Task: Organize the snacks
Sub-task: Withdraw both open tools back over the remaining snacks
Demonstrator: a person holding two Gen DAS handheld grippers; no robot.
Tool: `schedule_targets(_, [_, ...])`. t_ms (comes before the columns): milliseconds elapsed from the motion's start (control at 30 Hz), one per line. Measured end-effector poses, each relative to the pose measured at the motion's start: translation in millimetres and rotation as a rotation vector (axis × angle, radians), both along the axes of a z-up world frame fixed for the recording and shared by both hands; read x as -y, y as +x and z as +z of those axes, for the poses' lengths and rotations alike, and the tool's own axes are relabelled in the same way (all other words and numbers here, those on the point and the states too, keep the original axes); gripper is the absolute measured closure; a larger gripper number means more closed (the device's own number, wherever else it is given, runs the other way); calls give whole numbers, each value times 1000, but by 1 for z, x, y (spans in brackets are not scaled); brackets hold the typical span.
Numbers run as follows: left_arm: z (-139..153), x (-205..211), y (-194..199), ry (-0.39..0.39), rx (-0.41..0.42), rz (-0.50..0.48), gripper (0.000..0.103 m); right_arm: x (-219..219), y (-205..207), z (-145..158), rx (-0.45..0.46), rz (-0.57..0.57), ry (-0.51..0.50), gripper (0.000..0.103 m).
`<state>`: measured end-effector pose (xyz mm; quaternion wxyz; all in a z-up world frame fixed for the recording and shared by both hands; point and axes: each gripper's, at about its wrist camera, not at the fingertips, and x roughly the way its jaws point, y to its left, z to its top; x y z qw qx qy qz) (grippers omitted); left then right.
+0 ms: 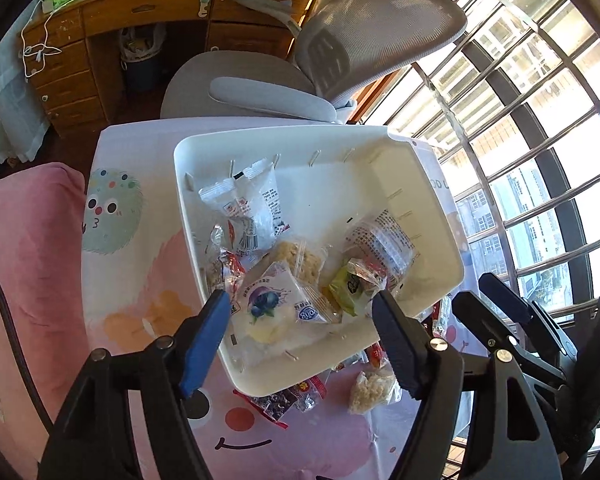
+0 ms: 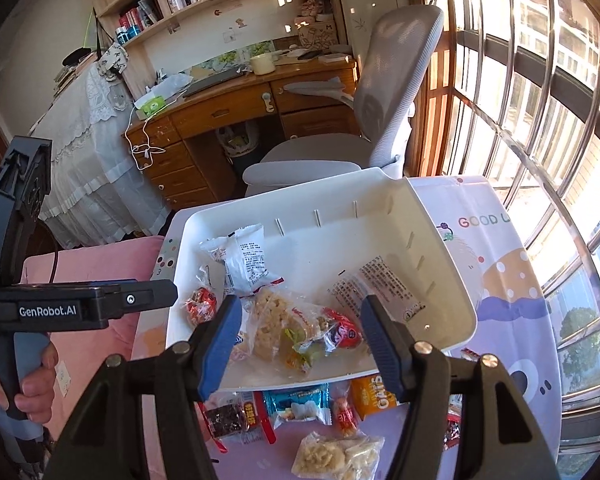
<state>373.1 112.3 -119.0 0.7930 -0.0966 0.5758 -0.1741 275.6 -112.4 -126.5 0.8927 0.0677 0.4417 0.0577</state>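
The left gripper [image 1: 300,312] hangs with jaws apart, gripping nothing; a blueberry packet [image 1: 276,312] lies loose between its fingers in the white bin [image 1: 284,140]. The right gripper [image 2: 300,320] is likewise parted and empty over two puffed-rice packs [image 2: 276,324] in that bin. Past its tips lie one red candy [image 2: 199,310] and two white wrappers. Nearer, on the cloth [image 2: 512,280], sit six or so loose snacks, among them a blue pack [image 2: 298,404] and an oats bar [image 2: 374,396].
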Motion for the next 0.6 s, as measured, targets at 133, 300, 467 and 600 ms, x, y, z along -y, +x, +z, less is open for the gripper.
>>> schedule_targets(133, [0,2,-10,-30,-10,-18,31,2,-11,-5,-23,-19,-8,40])
schedule_targets(300, [-5,9,-28,-25,-23,-51,31,5,-27,-14,-53,-30,0,40])
schedule_targets(467, [-14,19,-50,-13,-38,-82,31,12,-46,-24,-79,-50,-3,40])
schedule_targets(600, [-23,29,-65,-3,-59,-100,31,23,-59,-34,-105,-65,-4,40])
